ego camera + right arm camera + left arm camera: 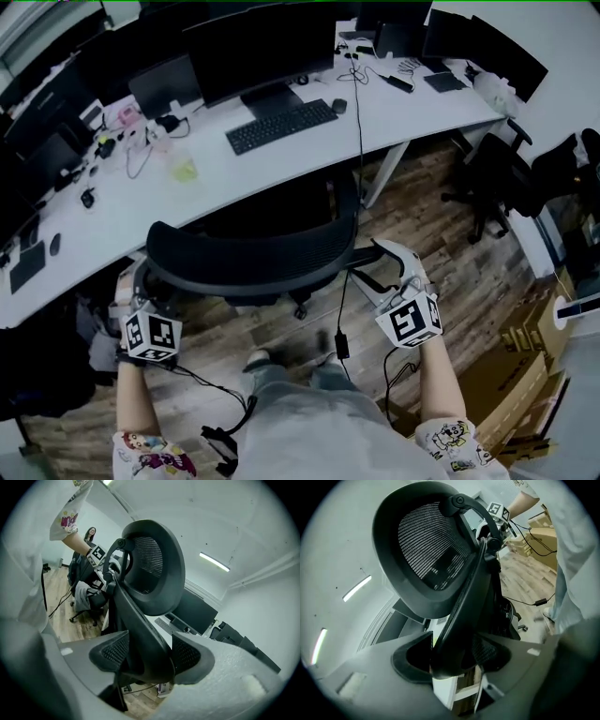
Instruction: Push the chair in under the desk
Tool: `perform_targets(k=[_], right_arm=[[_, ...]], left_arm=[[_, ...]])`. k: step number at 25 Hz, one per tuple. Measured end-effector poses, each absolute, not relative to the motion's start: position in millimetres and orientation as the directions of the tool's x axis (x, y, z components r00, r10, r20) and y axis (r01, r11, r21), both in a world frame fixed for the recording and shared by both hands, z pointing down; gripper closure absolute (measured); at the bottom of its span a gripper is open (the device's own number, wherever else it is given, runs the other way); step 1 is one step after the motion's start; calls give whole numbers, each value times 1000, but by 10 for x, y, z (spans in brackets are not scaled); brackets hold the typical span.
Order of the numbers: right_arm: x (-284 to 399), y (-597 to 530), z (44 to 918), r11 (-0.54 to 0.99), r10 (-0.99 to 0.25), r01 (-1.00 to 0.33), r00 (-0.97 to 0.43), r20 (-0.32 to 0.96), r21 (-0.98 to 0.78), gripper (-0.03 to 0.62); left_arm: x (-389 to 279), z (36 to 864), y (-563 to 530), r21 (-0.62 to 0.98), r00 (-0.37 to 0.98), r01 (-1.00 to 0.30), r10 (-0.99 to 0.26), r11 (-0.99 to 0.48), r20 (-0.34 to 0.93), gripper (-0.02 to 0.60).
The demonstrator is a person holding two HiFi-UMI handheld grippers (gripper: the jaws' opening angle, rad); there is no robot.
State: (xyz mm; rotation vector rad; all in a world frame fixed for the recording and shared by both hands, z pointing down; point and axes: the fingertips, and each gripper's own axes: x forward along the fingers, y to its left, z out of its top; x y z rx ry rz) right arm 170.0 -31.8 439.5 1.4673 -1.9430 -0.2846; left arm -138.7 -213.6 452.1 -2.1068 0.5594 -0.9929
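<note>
- Right up close, a person (309, 427) stands behind the chair (253, 261) with a claw tool in each hand.
- The left gripper (142, 298) is squeezed onto the left edge of the chair's back. Its own view shows the dark frame pinched between its pads (487, 649).
- The right gripper (394, 267) is clamped the same way on the right edge, with the frame filling the gap between its jaws.
- The chair stands on the wood floor (441, 225), facing the desk (234, 183). Its back is just clear of the desk's near edge, so it looks like it is not pushed in yet.
- I think the holding step is done and the pushing step is what comes now.
- The next move calls for both claws to push forward evenly. If one side pushes harder, the chair may turn on its wheels.
- The seat is hidden under the curved back, and only one wheel (300, 310) peeks out.
- The space under the desk is very dark, so I cannot tell if anything is in the way there.
- A black cable (360, 141) hangs off the desk right by the chair and could snag.
- Farther off, a keyboard (281, 125) and a big monitor (258, 47) sit on the desk.
- Off to the right stands a second chair (492, 178), cut off partly by the edge of the view.
</note>
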Motion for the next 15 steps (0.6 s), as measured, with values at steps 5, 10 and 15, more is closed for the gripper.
perform_targets(k=[5, 10, 15], right_arm=[[1882, -404, 4433, 416, -894, -739, -226, 387, 529, 307], [2016, -513, 4444, 462, -876, -725, -283, 390, 512, 307], [2231, -676, 4438, 480, -869, -710, -306, 388, 516, 307]], left_arm=[[-1268, 4572, -2080, -763, 573, -119, -672, -636, 470, 318], [-1115, 4588, -2135, -756, 543, -142, -689, -639, 480, 316], [-941, 4585, -2212, -754, 530, -155, -698, -638, 481, 316]])
